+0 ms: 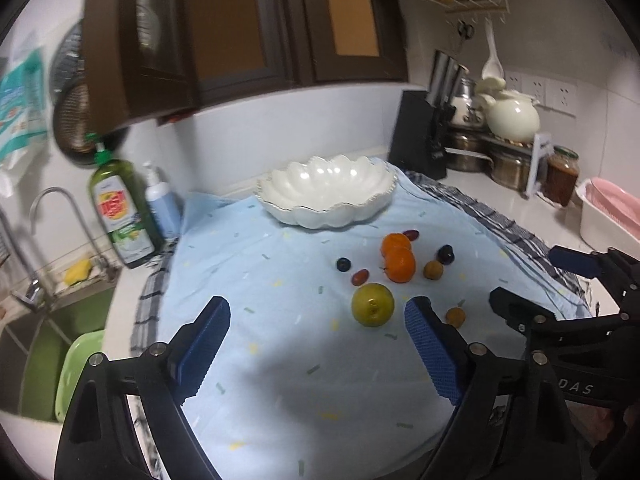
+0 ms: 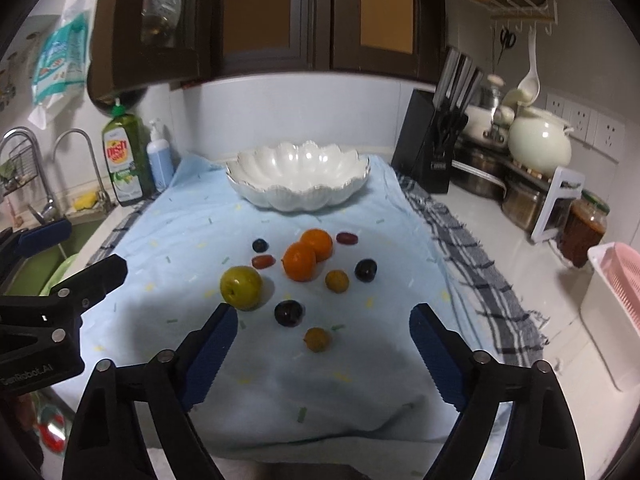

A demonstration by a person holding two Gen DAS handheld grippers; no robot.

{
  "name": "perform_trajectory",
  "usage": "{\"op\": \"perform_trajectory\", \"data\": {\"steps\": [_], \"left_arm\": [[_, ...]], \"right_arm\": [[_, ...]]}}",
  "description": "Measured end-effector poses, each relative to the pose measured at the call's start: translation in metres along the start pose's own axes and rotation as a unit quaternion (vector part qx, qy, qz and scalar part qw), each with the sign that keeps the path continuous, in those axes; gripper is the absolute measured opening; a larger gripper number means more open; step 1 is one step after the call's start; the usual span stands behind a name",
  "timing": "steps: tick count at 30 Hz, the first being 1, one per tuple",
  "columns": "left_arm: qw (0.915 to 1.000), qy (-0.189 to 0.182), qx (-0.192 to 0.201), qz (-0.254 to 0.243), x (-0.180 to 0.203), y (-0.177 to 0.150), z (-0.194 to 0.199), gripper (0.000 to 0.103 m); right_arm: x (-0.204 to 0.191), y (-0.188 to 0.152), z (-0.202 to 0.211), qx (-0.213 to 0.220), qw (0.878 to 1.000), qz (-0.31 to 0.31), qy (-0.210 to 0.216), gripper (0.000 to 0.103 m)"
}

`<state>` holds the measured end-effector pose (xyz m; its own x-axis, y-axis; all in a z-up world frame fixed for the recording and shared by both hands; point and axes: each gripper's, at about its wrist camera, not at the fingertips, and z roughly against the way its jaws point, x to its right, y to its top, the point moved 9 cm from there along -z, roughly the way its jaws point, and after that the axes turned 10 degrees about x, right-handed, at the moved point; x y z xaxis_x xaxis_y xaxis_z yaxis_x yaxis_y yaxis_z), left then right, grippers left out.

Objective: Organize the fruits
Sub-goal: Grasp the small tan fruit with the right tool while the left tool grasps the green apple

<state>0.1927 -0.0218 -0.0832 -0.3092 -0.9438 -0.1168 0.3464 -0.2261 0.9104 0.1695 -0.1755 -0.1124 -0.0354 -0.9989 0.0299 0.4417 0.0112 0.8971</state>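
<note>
The left gripper (image 1: 318, 346), black-framed with blue ribbed pads, stands with jaws wide apart and nothing between them, low in its frame over the pale blue speckled cloth (image 1: 248, 280). Just beyond its right pad sits the yellow-green round apple (image 1: 373, 304). The right gripper (image 2: 324, 354) is likewise spread and empty; a small orange-yellow fruit (image 2: 317, 339) lies between its pads' line, with a dark plum (image 2: 288, 313) just above. Further up rest two touching oranges (image 2: 307, 255), grapes and small plums, loose on the cloth. The white scalloped ceramic bowl (image 2: 298, 178) at upper centre is empty. This looks like the approach to a first pick: each claw must descend and straddle one fruit, then close.
</note>
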Motion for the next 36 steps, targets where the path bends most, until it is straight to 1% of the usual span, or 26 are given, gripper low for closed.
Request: {"op": "perform_trajectory", "data": {"steps": [3,7,11,15,17,21,24,28,32,36], "left_arm": [[0.9995,-0.023,-0.011,-0.018,0.007,-0.002,-0.019,0.088],[0.9972,-0.055,-0.027,-0.042,0.018,-0.007,-0.041,0.086],[0.9922,-0.091,-0.046,-0.072,0.03,-0.015,-0.063,0.085],[0.9868,-0.121,-0.069,-0.083,0.039,-0.024,-0.081,0.082],[0.9839,-0.135,-0.077,-0.088,0.042,-0.028,-0.089,0.081],[0.9794,-0.154,-0.087,-0.099,0.047,-0.034,-0.102,0.079],[0.9756,-0.171,-0.097,-0.097,0.05,-0.038,-0.111,0.074],[0.9709,-0.19,-0.107,-0.1,0.056,-0.044,-0.121,0.071],[0.9681,-0.198,-0.112,-0.105,0.059,-0.048,-0.127,0.07],[0.9666,-0.203,-0.115,-0.106,0.062,-0.051,-0.132,0.066]], "right_arm": [[0.0,-0.008,-0.014,-0.021,1.0,-0.006,-0.001,0.08],[-0.002,-0.017,-0.032,-0.044,0.999,-0.019,-0.003,0.074],[-0.001,-0.03,-0.048,-0.068,0.997,-0.03,-0.006,0.069],[0.001,-0.043,-0.06,-0.093,0.995,-0.044,-0.01,0.062],[0.001,-0.048,-0.065,-0.102,0.994,-0.049,-0.009,0.061],[-0.001,-0.055,-0.074,-0.113,0.992,-0.048,-0.015,0.057],[-0.002,-0.06,-0.08,-0.12,0.991,-0.055,-0.013,0.053],[-0.003,-0.065,-0.087,-0.126,0.99,-0.066,-0.008,0.046],[-0.004,-0.068,-0.09,-0.129,0.989,-0.065,-0.01,0.044],[-0.005,-0.069,-0.092,-0.131,0.989,-0.066,-0.012,0.04]]}}
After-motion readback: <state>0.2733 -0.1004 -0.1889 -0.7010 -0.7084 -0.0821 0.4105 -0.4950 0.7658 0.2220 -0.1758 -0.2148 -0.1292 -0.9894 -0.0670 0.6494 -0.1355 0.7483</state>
